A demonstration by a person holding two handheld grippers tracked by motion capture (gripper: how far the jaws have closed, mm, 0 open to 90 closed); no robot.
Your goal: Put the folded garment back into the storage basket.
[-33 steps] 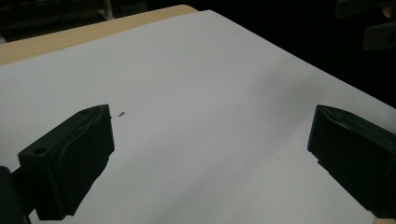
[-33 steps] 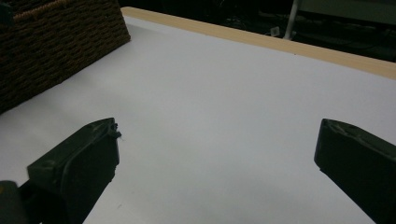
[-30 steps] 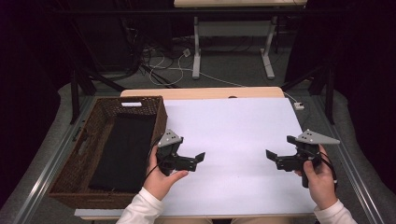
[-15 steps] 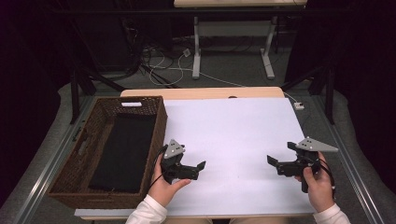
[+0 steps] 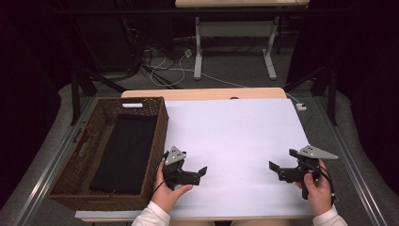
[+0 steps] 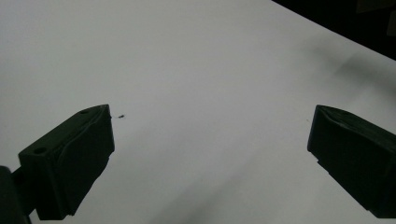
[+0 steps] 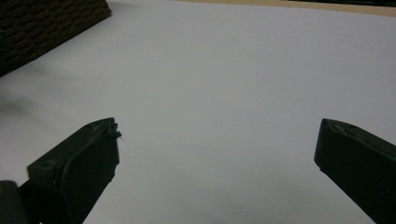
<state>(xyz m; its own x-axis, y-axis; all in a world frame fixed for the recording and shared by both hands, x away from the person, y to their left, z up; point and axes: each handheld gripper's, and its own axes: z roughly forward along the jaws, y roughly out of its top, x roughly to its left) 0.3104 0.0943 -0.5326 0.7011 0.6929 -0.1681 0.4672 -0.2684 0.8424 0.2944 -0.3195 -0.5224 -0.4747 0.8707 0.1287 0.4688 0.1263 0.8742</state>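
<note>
Left gripper [image 5: 200, 172], jaws spread wide and holding nothing, hovers low over the white table [image 5: 235, 132] just beside the wicker basket [image 5: 94, 141], while the right gripper [image 5: 277, 168], equally wide and empty, sits well apart near the table's right edge. To do the likely next step well, the person should probably swing the left gripper over the basket rim, keep the jaws wide, and come straight down. Inside the basket lies the black cloth [image 5: 124, 153], folded flat into a long dark rectangle covering most of the floor.
</note>
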